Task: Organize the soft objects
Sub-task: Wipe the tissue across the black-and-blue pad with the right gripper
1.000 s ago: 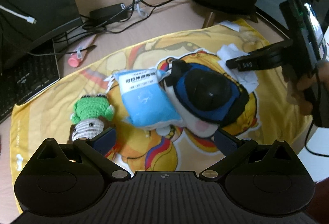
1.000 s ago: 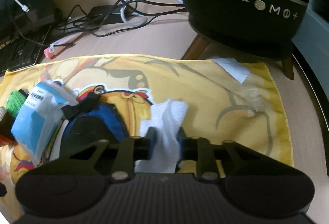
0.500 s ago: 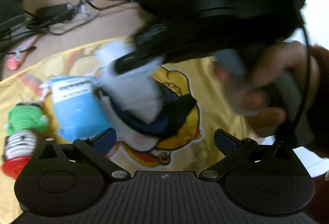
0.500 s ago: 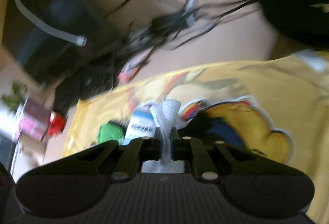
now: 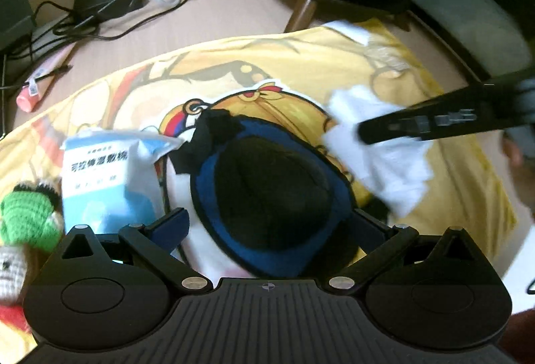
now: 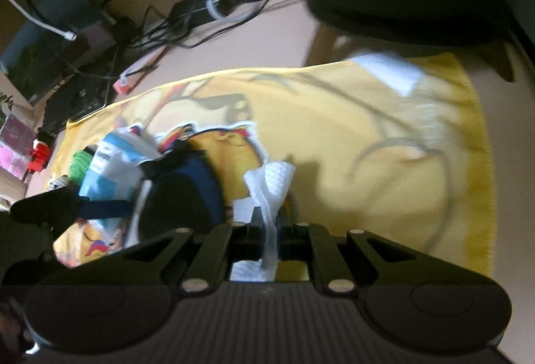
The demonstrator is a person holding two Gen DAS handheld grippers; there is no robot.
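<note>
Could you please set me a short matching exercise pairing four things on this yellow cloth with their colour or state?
Things:
1. white tissue
2. crocheted toy
3. eye mask
4. packet

States:
A. green top
B. light blue with printed label
C. pinched in the right gripper
D. dark blue and black, between the open jaws of the left gripper

Pairs: 1-C, 2-A, 3-D, 4-B

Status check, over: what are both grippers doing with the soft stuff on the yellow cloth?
Right gripper shut on white tissue. Left gripper open, straddling blue-and-black padded eye mask. Blue wipe packet crowds its left side.
</note>
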